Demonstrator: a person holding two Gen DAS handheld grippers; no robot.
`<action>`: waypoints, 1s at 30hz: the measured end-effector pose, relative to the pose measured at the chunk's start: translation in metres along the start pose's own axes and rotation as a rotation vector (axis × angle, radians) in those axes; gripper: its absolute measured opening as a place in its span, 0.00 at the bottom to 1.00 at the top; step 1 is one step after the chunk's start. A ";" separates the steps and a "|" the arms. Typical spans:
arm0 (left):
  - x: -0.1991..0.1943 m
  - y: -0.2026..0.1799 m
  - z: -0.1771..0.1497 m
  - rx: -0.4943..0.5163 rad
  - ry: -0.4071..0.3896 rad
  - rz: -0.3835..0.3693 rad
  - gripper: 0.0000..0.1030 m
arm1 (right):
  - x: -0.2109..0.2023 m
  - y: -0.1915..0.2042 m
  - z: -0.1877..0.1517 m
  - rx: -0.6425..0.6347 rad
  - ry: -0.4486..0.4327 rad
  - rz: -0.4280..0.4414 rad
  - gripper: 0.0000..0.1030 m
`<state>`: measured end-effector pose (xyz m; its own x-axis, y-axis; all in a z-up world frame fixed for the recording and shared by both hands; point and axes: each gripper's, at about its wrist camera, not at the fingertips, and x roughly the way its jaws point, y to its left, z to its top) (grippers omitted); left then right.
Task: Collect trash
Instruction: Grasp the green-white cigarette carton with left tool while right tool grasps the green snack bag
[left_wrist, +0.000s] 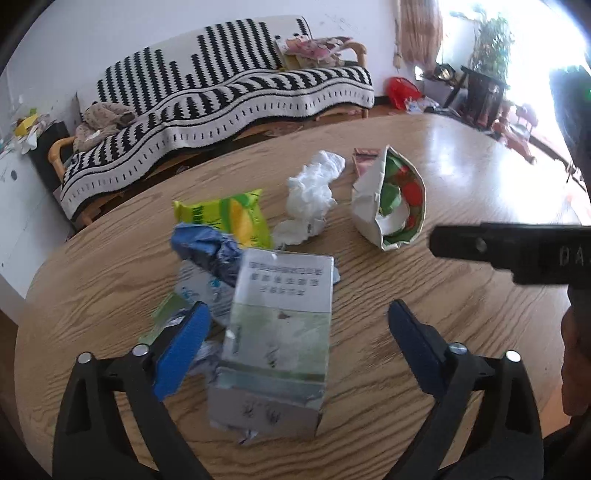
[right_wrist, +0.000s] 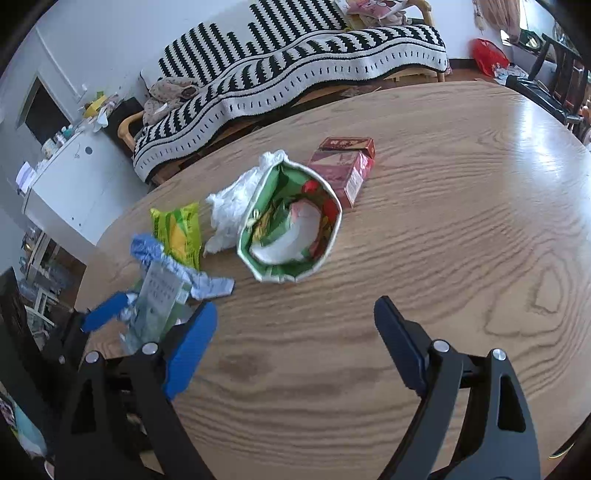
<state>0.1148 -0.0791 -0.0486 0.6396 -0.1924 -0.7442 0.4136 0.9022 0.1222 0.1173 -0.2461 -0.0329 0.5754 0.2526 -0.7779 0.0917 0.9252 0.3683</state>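
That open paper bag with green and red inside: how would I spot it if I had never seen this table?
Start at the round wooden table in front of the striped sofa. Near the middle of the litter lies a white paper bag, its mouth gaping, between the crumpled white tissue and the red box. Only it shows a green and red lining.

Left wrist view: close above tabletop (left_wrist: 424, 177), angled down, facing striped sofa (left_wrist: 229, 88); silver-green box (left_wrist: 277, 332) nearest. Right wrist view: further right, same heading, same tilt. Shared: torn paper bag (right_wrist: 291, 221), white tissue (right_wrist: 229, 206), yellow-green wrapper (right_wrist: 177, 229), sofa.
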 end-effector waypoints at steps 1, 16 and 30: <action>0.004 0.000 0.001 0.000 0.017 -0.005 0.70 | 0.004 -0.001 0.002 0.011 0.003 0.002 0.81; -0.051 0.011 0.002 -0.088 -0.065 -0.026 0.56 | 0.051 0.000 0.026 0.075 0.009 0.040 0.82; -0.050 0.014 -0.001 -0.159 -0.020 -0.014 0.56 | 0.025 0.019 0.029 -0.037 -0.044 -0.015 0.54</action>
<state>0.0880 -0.0561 -0.0109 0.6478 -0.2116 -0.7319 0.3159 0.9488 0.0053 0.1567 -0.2306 -0.0306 0.6096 0.2264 -0.7597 0.0711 0.9388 0.3369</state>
